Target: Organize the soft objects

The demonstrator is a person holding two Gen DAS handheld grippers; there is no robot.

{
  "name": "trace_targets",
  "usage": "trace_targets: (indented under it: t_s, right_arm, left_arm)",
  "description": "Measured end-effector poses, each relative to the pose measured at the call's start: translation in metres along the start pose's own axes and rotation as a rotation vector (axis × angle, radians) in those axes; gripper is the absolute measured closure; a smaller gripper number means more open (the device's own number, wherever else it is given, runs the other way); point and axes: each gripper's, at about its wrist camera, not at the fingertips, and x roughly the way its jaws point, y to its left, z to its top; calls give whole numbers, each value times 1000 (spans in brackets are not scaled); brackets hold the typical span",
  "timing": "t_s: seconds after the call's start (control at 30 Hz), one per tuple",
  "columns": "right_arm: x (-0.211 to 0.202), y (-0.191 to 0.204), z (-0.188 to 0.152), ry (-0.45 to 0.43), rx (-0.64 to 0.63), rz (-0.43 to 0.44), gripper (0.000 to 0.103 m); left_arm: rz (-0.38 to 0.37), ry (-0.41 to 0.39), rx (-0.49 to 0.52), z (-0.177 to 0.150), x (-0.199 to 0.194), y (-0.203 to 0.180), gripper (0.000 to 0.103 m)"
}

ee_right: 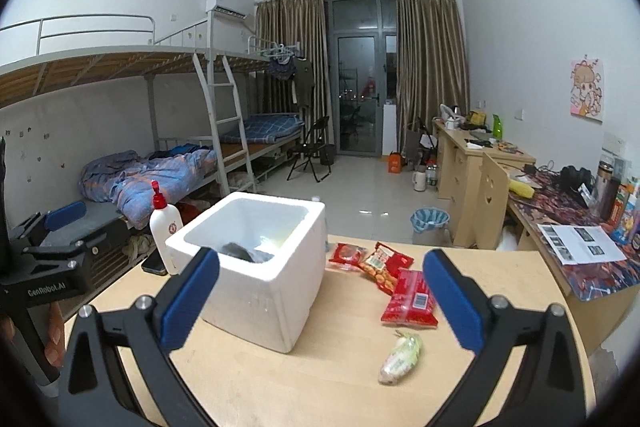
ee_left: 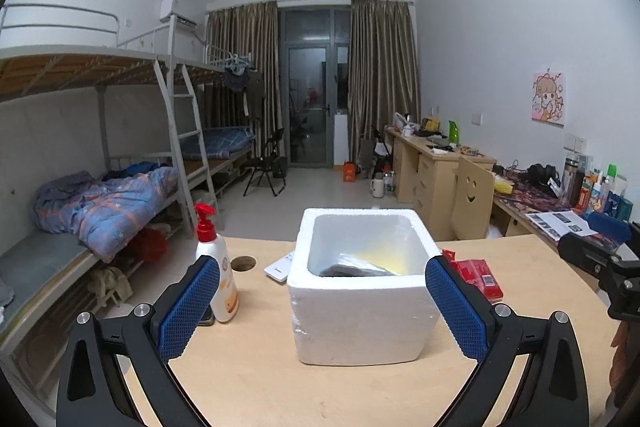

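Observation:
A white foam box (ee_left: 360, 291) stands on the wooden table (ee_left: 256, 379); it also shows in the right wrist view (ee_right: 260, 267). Inside lie a grey item (ee_right: 240, 251) and something pale yellow (ee_left: 384, 255). Right of the box lie red snack packets (ee_right: 412, 297), a second red packet (ee_right: 347, 254), an orange-red packet (ee_right: 384, 265) and a pale green-white soft packet (ee_right: 402, 357). My left gripper (ee_left: 320, 301) is open, its fingers either side of the box. My right gripper (ee_right: 320, 303) is open and empty above the table, box to its left, packets to its right.
A lotion bottle with red pump (ee_left: 216, 267) stands left of the box, by a dark phone (ee_right: 154, 263) and a cable hole (ee_left: 243, 263). A white remote (ee_left: 280, 269) lies behind the box. Beds left, desks and a chair (ee_left: 474, 199) right.

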Motion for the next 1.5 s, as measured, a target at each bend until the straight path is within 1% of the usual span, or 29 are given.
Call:
trace_targets:
  t_s: [0.2, 0.3, 0.53, 0.67, 0.9, 1.03, 1.17, 1.5]
  right_arm:
    - [-23, 1, -20, -14, -1, -20, 0]
    - [-33, 1, -32, -28, -2, -49, 0]
    - [-48, -3, -58, -26, 16, -109, 0]
    - [-52, -5, -74, -17, 9, -140, 0]
    - [-55, -7, -101, 10, 19, -162, 0]
    - [-54, -10, -116, 39, 30, -166, 0]
    - [-53, -11, -120, 59, 31, -182, 0]
    - [-56, -11, -125, 63, 68, -156, 0]
  left_arm:
    - [-24, -41, -10, -12, -20, -9, 0]
    - [-28, -69, -17, -21, -27, -14, 0]
    - [-77, -44, -37, -51, -27, -26, 0]
    - [-94, -51, -48, -68, -28, -27, 0]
    - [-95, -58, -48, -93, -29, -31, 0]
    - [-114, -49, -51, -104, -26, -33, 0]
    - [-125, -17, -15, -110, -19, -42, 0]
    - [-151, -2, -4, -114, -14, -52, 0]
